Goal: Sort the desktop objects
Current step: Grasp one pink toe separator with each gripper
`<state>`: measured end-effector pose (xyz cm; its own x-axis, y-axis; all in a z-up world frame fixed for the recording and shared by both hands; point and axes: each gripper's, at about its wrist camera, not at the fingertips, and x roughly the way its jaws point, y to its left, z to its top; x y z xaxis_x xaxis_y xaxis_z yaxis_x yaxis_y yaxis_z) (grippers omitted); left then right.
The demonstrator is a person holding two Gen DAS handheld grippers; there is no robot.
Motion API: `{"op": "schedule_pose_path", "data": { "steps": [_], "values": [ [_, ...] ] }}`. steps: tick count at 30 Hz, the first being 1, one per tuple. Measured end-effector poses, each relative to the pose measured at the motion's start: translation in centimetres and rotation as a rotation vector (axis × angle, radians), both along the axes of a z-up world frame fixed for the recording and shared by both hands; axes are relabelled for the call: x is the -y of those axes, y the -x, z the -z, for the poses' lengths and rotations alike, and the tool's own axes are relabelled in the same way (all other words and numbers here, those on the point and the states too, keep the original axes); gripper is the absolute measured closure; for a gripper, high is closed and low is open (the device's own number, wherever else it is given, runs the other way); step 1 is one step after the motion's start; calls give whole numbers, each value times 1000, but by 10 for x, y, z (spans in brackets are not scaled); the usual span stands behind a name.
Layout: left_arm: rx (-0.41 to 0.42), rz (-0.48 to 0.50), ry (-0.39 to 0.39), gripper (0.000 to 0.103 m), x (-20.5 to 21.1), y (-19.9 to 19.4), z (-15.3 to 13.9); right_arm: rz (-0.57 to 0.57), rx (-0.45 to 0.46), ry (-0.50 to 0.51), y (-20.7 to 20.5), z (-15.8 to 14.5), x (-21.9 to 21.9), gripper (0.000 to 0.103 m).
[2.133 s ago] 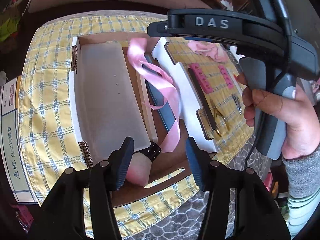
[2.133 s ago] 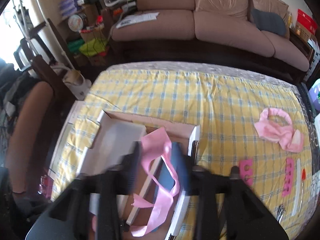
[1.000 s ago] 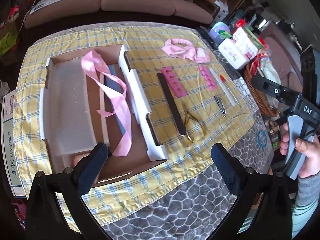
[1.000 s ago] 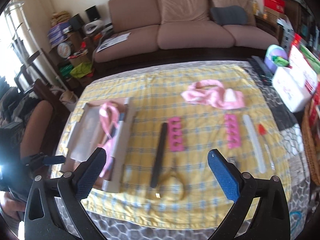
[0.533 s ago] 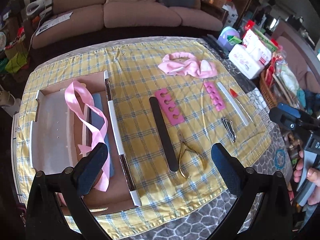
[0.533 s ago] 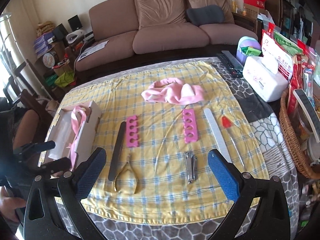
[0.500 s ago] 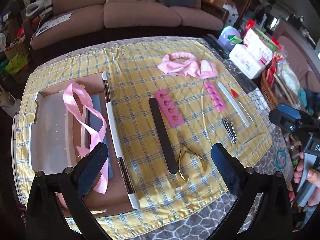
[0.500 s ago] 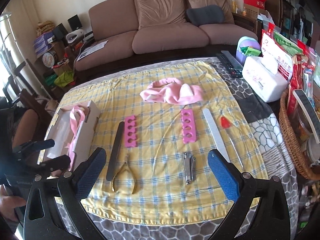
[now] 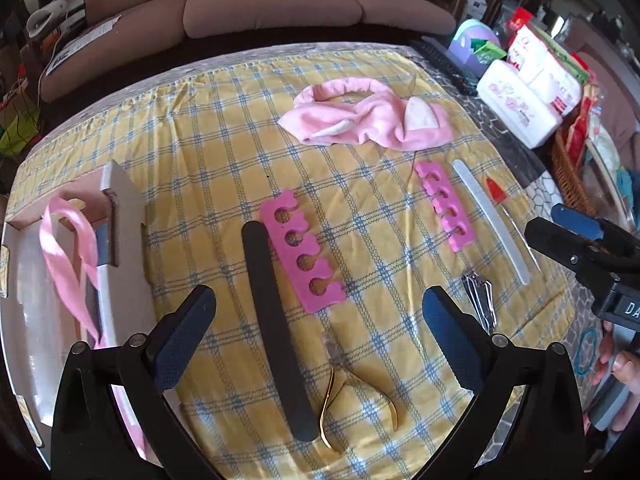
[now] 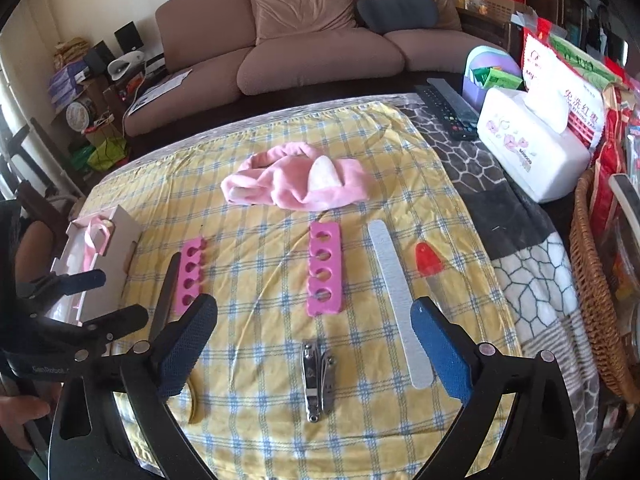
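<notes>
At the left edge the open box with its pink ribbon waits, and the black nail file and gold cuticle nippers lie between the wide-open, empty left gripper – a careless close could catch both at once. Further right, the right gripper hangs over the nail clipper, jaws wide but closing, touching nothing – the clipper is flat and slick, so it may skid on the checked tabletop cloth.

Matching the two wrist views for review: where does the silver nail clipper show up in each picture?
Left wrist: nail clipper at right, just past the left gripper's right finger.
Right wrist: nail clipper low centre, between the closing, empty right gripper's fingers.
Shared landmark: white nail file, right of the clipper.
</notes>
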<state>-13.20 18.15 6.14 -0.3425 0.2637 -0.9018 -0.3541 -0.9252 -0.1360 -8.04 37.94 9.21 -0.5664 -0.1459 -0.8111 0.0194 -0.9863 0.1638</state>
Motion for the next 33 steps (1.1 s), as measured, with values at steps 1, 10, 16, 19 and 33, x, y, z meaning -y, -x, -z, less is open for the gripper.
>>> {"op": "schedule_pose_path", "data": {
  "steps": [1,10,16,19,33],
  "values": [
    [10,-5,2,0,-4,4,5,-1,12,-4,5,5,-1,17],
    [61,-50,8,13,-13,25,38,-20,83,-53,40,49,3,33],
    [46,-46,34,22,-18,26,45,-29,95,-122,46,65,16,46],
    [20,-58,59,40,-19,25,41,-24,110,-159,49,74,19,60],
    [20,-43,80,42,-33,22,47,-46,101,-204,50,81,25,72]
  ]
}}
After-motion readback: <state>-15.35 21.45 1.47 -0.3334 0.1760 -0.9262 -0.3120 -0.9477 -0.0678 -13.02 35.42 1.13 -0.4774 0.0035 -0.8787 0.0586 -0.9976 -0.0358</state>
